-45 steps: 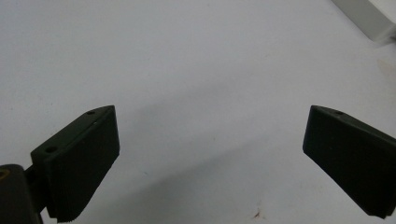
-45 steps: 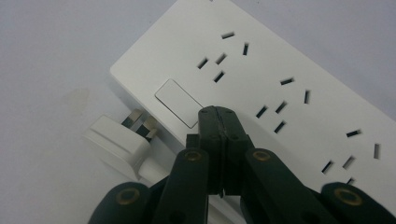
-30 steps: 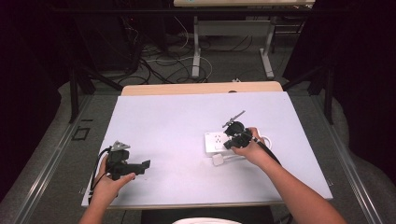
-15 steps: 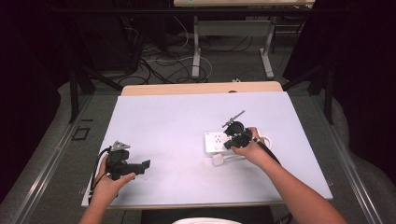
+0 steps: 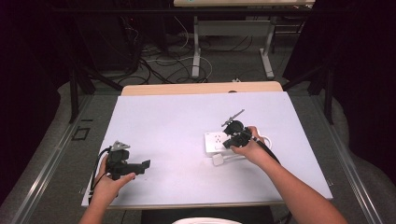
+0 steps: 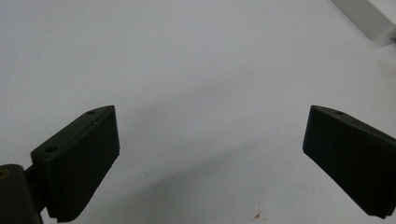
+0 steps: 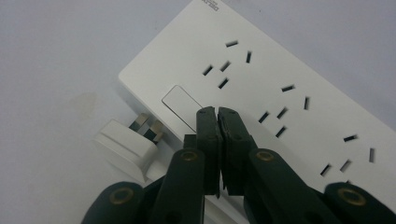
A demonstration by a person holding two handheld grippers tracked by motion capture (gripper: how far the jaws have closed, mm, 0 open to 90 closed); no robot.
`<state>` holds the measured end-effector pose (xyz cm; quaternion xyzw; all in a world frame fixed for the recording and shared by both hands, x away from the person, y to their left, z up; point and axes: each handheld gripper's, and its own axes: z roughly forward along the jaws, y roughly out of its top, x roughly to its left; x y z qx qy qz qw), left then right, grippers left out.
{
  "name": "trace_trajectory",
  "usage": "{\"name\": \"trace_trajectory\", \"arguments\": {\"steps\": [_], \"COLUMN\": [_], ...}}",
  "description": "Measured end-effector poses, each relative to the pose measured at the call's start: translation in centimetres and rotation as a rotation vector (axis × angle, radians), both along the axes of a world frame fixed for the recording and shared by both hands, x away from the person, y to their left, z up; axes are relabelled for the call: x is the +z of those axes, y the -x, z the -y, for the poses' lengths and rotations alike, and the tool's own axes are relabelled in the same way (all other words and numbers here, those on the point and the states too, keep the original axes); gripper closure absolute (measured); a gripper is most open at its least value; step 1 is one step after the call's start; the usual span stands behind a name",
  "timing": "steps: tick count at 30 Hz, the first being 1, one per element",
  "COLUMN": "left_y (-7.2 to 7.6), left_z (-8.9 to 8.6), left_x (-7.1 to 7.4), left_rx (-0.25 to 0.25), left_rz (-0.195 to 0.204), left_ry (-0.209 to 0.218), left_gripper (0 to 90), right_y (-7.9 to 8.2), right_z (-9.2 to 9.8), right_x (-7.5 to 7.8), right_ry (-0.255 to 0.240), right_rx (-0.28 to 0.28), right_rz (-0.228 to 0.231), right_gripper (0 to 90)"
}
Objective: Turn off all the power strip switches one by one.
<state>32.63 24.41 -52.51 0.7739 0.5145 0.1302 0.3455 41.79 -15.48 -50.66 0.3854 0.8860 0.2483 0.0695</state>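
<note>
White power strip lies right of centre on the bench, plug loose beside it; right tool, clenched and empty, presses near its switch, left tool gapes idle, so the next move likely means gripping the plug.

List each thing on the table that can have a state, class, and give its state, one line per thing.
Left gripper: open, jaws wide apart, nothing between them, over bare table.
Right gripper: shut, jaws together, tips over the power strip beside its switch.
Power strip: lying flat, every visible socket empty.
Switch: position cannot be told.
Plug: unplugged, lying on the table beside the strip, prongs bare.
</note>
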Motion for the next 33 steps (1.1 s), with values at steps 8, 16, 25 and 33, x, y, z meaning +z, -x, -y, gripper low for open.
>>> {"name": "trace_trajectory", "arguments": {"steps": [8, 16, 25, 33], "left_y": [0.0, 0.0, 0.0, 0.0], "left_z": [0.0, 0.0, 0.0, 0.0], "left_x": [0.0, 0.0, 0.0, 0.0], "left_rx": [0.006, 0.008, 0.007, 0.011], "left_rz": [0.003, 0.008, 0.009, 0.007], "left_ry": [0.004, 0.007, 0.006, 0.009], "left_gripper": [3.9, 3.9, 3.9, 3.9], "right_y": [0.0, -0.1, 0.0, -0.1], "right_z": [-0.5, -1.1, -1.6, -2.3], "right_x": [0.5, 0.9, 0.9, 0.7], "right_ry": [-0.012, 0.003, 0.006, -0.005], "right_rx": [0.02, 0.039, 0.04, 0.055], "right_rz": [0.022, 0.017, 0.012, 0.017], "right_gripper": [87.7, 86.9, 85.7, 85.3]}}
